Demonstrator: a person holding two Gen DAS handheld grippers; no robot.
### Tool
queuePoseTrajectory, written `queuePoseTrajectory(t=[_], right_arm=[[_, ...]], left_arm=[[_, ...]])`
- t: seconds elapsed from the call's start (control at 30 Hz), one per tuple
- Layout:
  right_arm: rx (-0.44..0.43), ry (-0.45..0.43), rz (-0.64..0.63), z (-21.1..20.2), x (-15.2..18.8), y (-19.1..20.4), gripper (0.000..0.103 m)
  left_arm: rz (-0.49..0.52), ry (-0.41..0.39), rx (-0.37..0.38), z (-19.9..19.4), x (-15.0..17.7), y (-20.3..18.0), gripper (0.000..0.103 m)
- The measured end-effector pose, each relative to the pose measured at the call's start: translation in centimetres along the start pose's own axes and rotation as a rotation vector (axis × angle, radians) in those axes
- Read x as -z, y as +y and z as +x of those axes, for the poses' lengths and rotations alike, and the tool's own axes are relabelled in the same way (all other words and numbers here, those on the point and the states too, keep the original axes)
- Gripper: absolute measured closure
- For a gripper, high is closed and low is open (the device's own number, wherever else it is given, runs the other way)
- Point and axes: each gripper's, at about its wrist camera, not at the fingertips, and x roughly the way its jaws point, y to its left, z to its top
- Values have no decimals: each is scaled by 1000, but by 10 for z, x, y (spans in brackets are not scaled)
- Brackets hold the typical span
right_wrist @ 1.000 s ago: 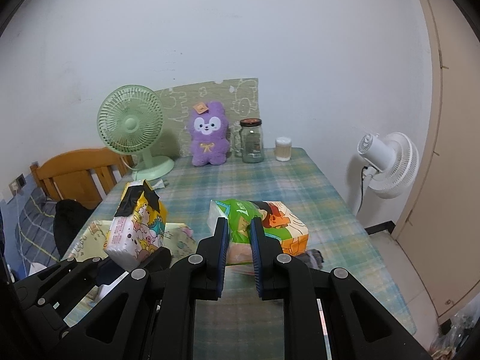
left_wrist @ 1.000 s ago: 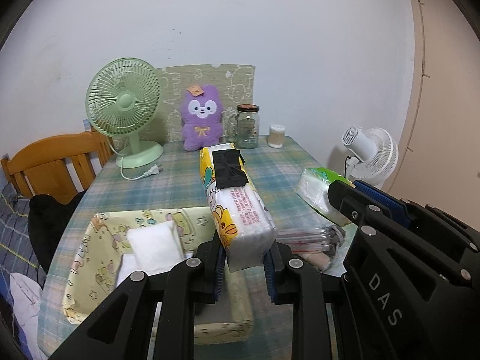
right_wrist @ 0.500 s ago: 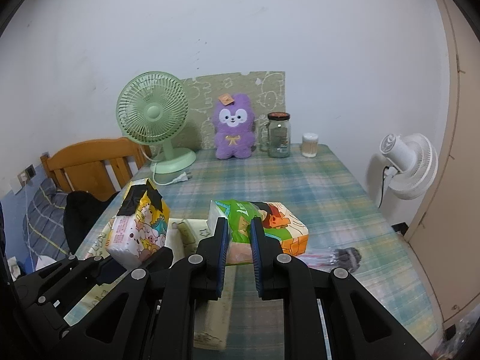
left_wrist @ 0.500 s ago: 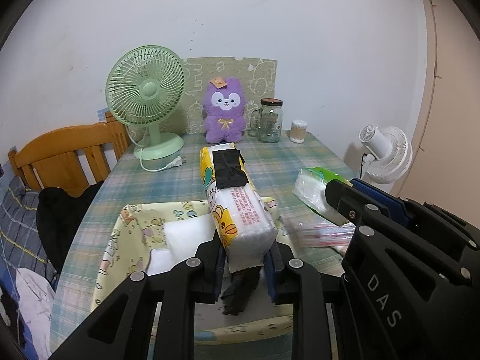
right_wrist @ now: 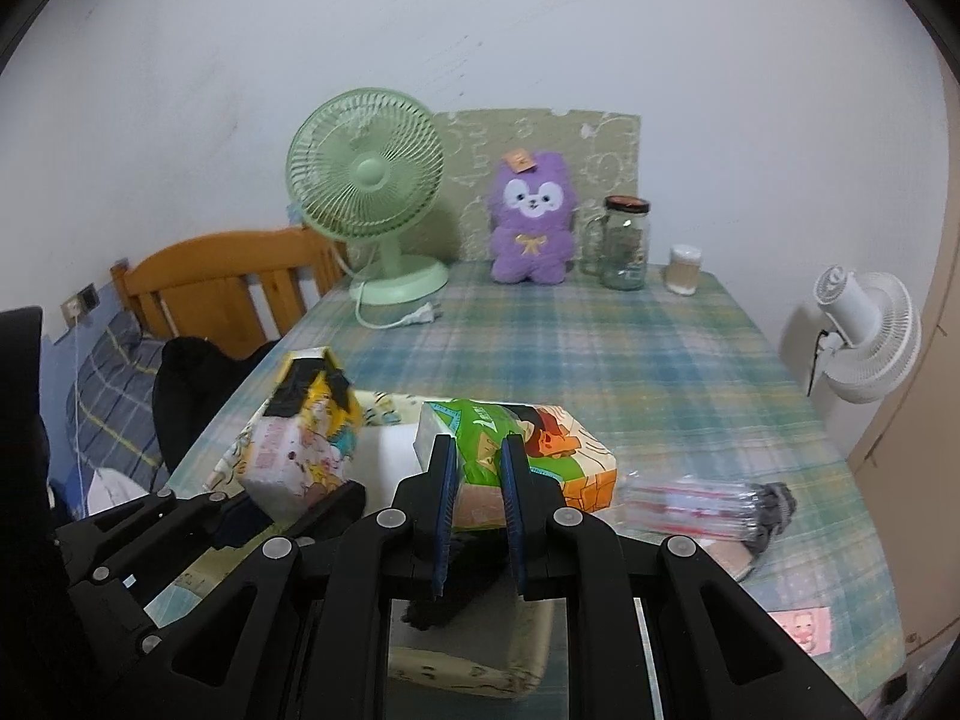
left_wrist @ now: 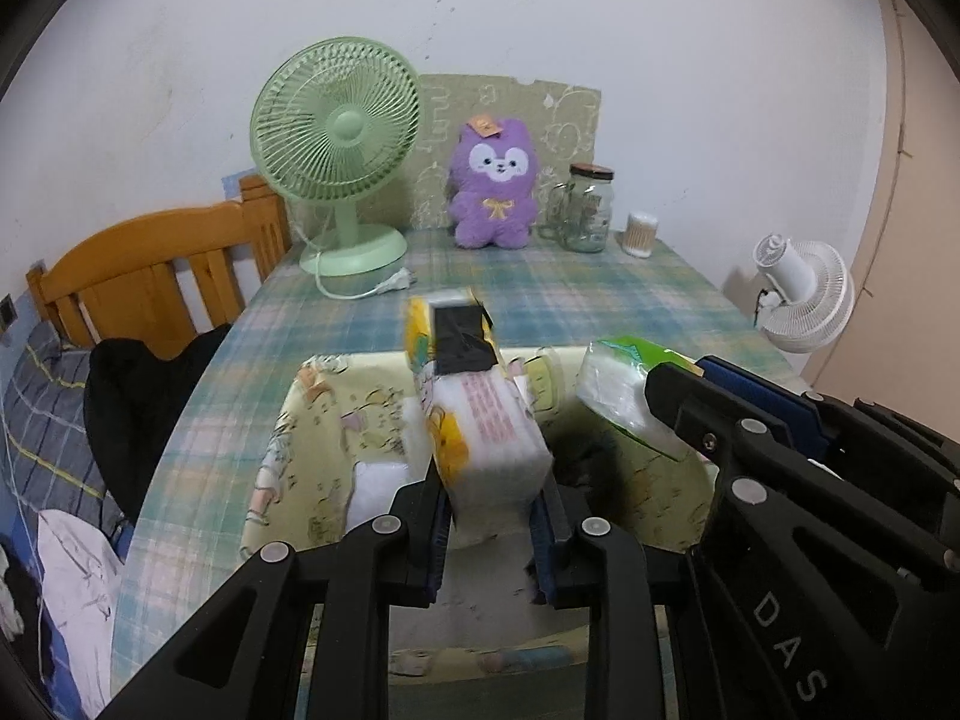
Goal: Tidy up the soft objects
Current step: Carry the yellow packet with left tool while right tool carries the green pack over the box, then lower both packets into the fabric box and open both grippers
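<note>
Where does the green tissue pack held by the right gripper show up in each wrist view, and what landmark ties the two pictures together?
Left wrist view: the green tissue pack sits right of centre, its far end poking out of the right gripper, above the yellow fabric bin.
Right wrist view: the pack is low at centre, clamped between the fingers.
Shared landmark: the purple plush at the table's far edge, beside the green fan.

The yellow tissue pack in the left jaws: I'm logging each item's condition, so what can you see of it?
The yellow tissue pack is a soft plastic-wrapped block, yellow with cartoon prints, a pink text panel and black tape across its far end. The left gripper pinches its near end, holding it tilted above the pale yellow fabric bin.
</note>
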Motion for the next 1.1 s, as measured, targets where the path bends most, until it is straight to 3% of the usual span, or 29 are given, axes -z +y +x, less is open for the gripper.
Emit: queuePoseTrajectory(t=[0.23,0.5,0.6,0.67,0.73,0.8,0.93,1.1], right_arm=[[-38,42,-9,18,6,12,85],[-109,118,16,41,13,20,85],[-128,133,26,46,14,21,85],[-144,142,35,48,15,22,85],[-152,148,38,50,14,21,84],[-144,151,38,51,14,20,76],[-117,148,32,49,15,17,46],[-91,124,17,42,12,13,38]], left_arm=[[-5,34,-18,10,7,15,78],[-33,77,-40,20,14,29,62],[-38,85,-38,23,16,31,53],[-34,80,-42,23,15,30,42],[-31,83,-31,23,14,30,38],[-29,85,-23,23,14,29,34],[-24,85,1,22,14,26,21],[-20,77,17,17,12,20,17]])
